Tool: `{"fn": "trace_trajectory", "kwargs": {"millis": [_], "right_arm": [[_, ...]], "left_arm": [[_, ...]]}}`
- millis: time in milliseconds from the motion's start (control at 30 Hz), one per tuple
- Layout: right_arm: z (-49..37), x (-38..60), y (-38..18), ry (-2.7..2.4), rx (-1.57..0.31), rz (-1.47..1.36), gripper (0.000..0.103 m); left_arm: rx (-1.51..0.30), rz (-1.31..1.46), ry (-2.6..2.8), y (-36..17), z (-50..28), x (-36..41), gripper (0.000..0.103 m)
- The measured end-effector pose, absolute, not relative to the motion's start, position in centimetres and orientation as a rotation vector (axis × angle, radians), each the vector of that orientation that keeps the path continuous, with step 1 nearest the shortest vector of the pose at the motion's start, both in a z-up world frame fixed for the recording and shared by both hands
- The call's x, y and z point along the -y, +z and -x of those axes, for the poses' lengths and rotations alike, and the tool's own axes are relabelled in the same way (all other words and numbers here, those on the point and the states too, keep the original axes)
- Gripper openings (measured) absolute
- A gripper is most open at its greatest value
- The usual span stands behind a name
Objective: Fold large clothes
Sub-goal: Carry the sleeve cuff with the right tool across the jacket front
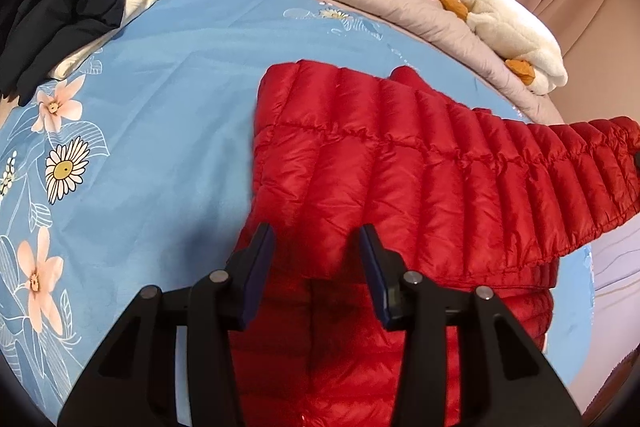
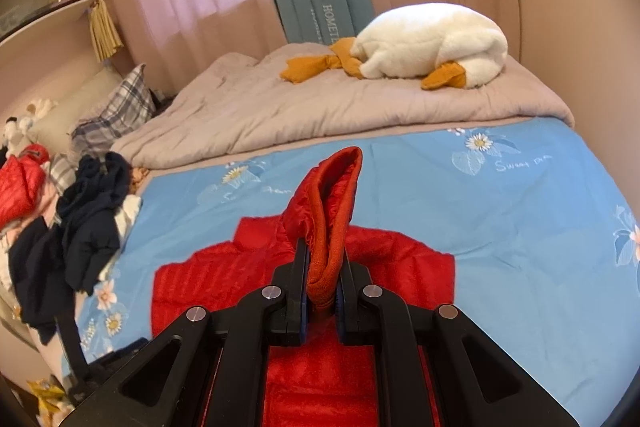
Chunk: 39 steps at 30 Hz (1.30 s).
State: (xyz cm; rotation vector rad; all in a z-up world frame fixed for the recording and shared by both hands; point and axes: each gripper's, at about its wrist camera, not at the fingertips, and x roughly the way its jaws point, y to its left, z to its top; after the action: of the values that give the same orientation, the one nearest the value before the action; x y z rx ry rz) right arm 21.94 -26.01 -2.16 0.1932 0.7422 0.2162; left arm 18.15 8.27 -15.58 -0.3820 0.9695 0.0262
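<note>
A red quilted puffer jacket [image 1: 400,187] lies on the blue floral bed sheet [image 1: 160,107]. One sleeve [image 1: 580,167] is lifted and stretched across to the right. My left gripper [image 1: 316,239] is open, its fingers straddling a fold of the jacket body without closing on it. In the right wrist view my right gripper [image 2: 324,259] is shut on the red sleeve cuff [image 2: 332,199], which stands up between the fingers above the jacket [image 2: 240,267].
A pile of dark navy clothes [image 1: 68,3] lies at the left of the bed, also in the right wrist view [image 2: 80,227]. A grey quilt [image 2: 320,107] with a white plush goose [image 2: 432,43] covers the far side. Pillows [image 2: 116,115] and curtains stand behind.
</note>
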Motion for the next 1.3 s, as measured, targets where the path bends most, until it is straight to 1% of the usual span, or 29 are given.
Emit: {"fn": "trace_trajectory", "kwargs": {"millis": [400,467,700,867,1300], "right_arm": [[-22.9,29.1,-7.1,0.135,-0.85,-0.205,0.011],[-22.9,29.5,-8.1,0.117,-0.871,-0.209,0.011],[-23.1,30.9,-11.4,0.069,-0.946,-0.214,0.011],[-23.2,31.3,-13.4,0.05,-0.987,-0.221,0.011],[-23.6,31.8,-15.8,0.038,-1.027,-0.236,0.011]], "left_arm": [[-1.014,0.392,0.041,-17.4,-19.1,-8.2,0.043],[-1.018,0.388,0.042,-17.6,-19.2,-8.1,0.045],[-1.036,0.385,0.046,-18.2,-19.5,-8.0,0.045],[-1.052,0.387,0.07,-18.8,-19.7,-8.4,0.048],[-1.066,0.416,0.081,-19.5,-19.9,-8.8,0.049]]}}
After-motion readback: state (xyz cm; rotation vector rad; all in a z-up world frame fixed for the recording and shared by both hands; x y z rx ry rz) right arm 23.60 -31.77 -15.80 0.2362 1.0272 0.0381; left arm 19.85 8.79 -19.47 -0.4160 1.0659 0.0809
